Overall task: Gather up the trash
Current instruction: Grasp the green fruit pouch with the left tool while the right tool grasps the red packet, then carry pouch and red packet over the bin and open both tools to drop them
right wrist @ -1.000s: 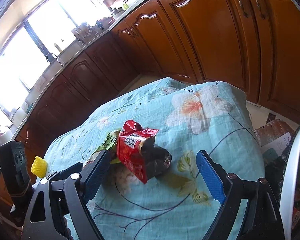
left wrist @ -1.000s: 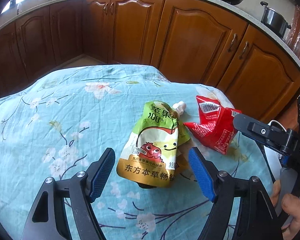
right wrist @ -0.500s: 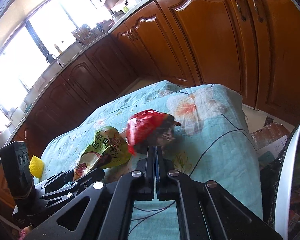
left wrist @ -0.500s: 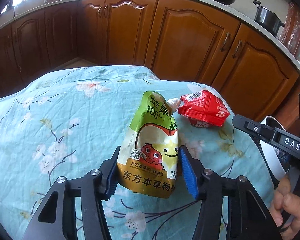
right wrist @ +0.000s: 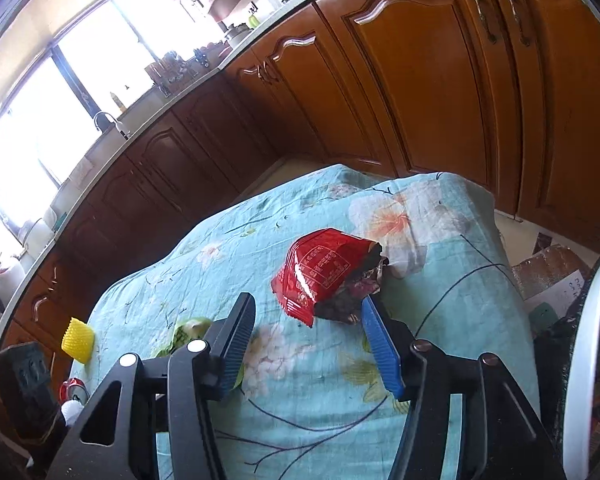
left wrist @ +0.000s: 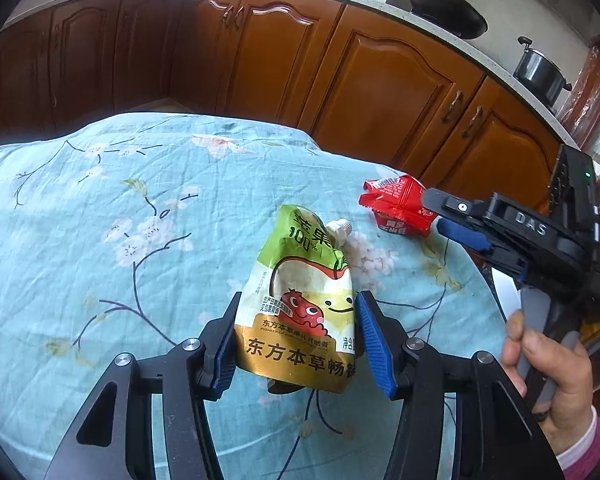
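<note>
A green and gold juice pouch (left wrist: 304, 304) with a white spout stands between the blue pads of my left gripper (left wrist: 296, 340), which is shut on its lower half and holds it over the table. A crumpled red snack wrapper (left wrist: 396, 210) lies on the floral tablecloth near the right edge. In the right wrist view the wrapper (right wrist: 324, 272) lies just ahead of my right gripper (right wrist: 312, 344), whose jaws stand open; the right pad (right wrist: 380, 344) is close to the wrapper's dark open end. The right gripper (left wrist: 452, 220) also shows in the left wrist view, beside the wrapper.
The table has a light blue floral cloth (left wrist: 100, 240). Wooden kitchen cabinets (left wrist: 380, 80) stand behind it. A white-rimmed bin with a black bag (right wrist: 584, 340) is at the right of the table. A yellow object (right wrist: 78, 340) sits beyond the table's left edge.
My left gripper closed on the juice pouch and lifted it upright. My right gripper, shut half a second ago, is now open with the red wrapper lying in front of it.
</note>
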The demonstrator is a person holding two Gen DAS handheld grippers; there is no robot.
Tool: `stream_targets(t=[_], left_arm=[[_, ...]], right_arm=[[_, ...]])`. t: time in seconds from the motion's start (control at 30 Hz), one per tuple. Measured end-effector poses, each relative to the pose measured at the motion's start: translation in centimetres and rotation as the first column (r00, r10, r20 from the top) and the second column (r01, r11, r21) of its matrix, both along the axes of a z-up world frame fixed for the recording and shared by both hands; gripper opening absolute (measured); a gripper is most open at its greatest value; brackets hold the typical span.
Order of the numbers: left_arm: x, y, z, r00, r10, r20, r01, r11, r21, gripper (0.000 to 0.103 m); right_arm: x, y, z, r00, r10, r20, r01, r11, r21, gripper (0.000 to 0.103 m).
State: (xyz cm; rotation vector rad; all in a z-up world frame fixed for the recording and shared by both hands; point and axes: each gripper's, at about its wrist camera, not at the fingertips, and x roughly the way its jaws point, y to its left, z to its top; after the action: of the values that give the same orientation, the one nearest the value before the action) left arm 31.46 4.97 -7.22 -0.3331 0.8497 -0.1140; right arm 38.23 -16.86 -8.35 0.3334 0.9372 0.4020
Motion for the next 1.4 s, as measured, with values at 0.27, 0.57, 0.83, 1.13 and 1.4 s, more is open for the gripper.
stream_targets(t=[0.27,0.57,0.83,1.13,1.4], left_arm=[[-1.2,-0.3,0.8,1.000,0.004,0.014,-0.004,1.000,-0.013,0.052],[-3.6,-3.3,2.4,0.995,-0.072,0.069,0.072,0.997,-0.002,0.044],[-6.2,-6.2,3.1,0.984,-0.160,0.081,0.159,0.987,0.012,0.040],[-6.9,-7.2,1.6,0.976,-0.218,-0.020,0.219,0.975,0.043,0.058],[-4.0,-10.0,1.0,0.963,-0.258,-0.078,0.268,0.946,0.185,0.067]], right_arm=[[0.1,0.8,-0.7,1.000,0.015,0.008,-0.015,1.000,-0.004,0.006],[-5.8,-1.9,3.5,0.997,0.035,0.070,-0.038,0.999,0.031,0.002],[-11.6,-5.6,5.7,0.995,0.012,0.102,-0.017,0.999,0.049,0.002],[-15.1,-7.5,5.4,0.996,-0.011,0.084,0.007,0.999,0.051,0.002],[-16.1,-8.2,4.9,0.997,-0.036,0.067,0.032,0.997,0.069,0.002]])
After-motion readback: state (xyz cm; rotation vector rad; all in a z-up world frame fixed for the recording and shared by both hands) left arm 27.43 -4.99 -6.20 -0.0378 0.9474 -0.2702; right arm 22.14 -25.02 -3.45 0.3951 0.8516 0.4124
